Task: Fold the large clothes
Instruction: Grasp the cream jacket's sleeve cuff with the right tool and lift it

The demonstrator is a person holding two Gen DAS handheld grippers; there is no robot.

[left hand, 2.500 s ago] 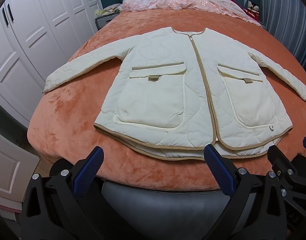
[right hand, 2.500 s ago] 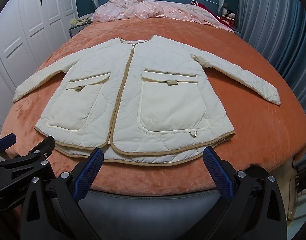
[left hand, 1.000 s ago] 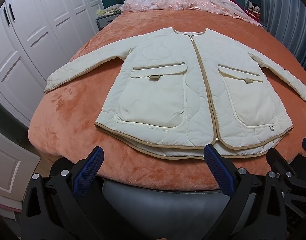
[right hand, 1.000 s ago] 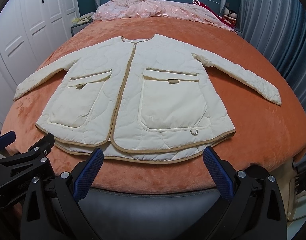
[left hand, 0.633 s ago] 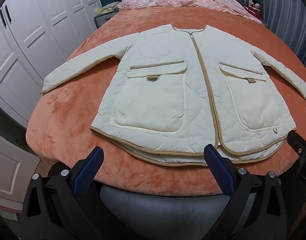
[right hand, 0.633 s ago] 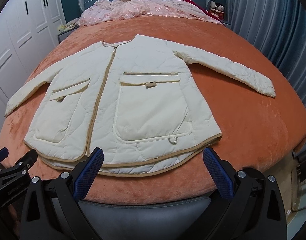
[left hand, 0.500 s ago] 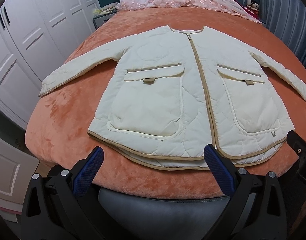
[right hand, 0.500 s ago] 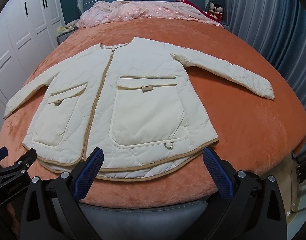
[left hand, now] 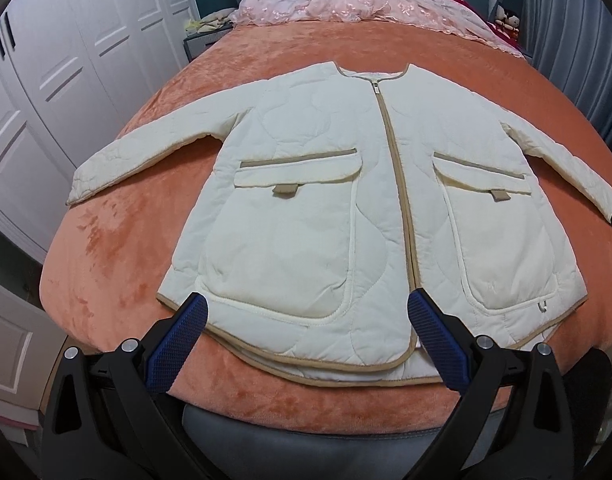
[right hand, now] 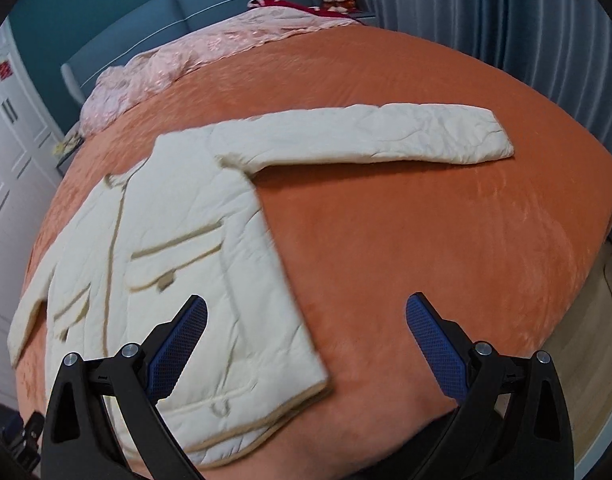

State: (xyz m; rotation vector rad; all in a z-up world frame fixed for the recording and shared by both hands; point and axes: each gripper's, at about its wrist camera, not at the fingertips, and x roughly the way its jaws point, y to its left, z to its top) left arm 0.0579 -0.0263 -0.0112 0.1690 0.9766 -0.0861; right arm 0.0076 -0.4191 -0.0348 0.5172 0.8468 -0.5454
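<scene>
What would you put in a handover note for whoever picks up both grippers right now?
Left gripper: open, empty, low over the jacket hem.
Right gripper: open, empty, at the jacket's right edge, facing the outstretched right sleeve.
Jacket: flat, front up, zipped, both sleeves spread on the orange bedspread.
Done: nothing folded.
Left: fold both sleeves in, then the body. The right sleeve looks the likely start.

The left wrist view faces the headboard from the bed's [left hand: 106, 280] foot; the right wrist view tilts rightward. Both share the jacket [left hand: 345, 208].
</scene>
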